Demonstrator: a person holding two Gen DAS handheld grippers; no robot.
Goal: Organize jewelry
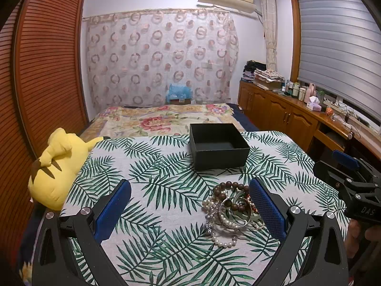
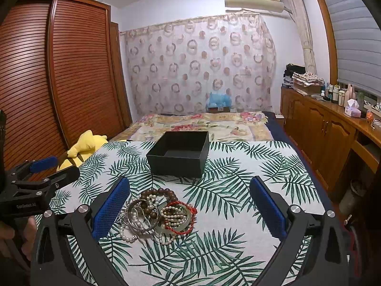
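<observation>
A heap of jewelry (image 1: 232, 208) lies on the leaf-print cloth: brown wooden beads, pearl strands, silver bangles, and a red cord bracelet (image 2: 182, 217). The heap also shows in the right wrist view (image 2: 157, 214). An open, empty black box (image 1: 218, 145) stands behind it, also in the right wrist view (image 2: 181, 153). My left gripper (image 1: 190, 205) is open, its right finger beside the heap. My right gripper (image 2: 189, 206) is open above the cloth, its left finger beside the heap. Both hold nothing.
A yellow plush toy (image 1: 56, 166) lies at the cloth's left edge. A floral bed (image 1: 166, 119) lies beyond the box. A slatted wardrobe (image 2: 59, 83) stands left. A wooden cabinet (image 1: 285, 114) with bottles and folded cloth runs along the right.
</observation>
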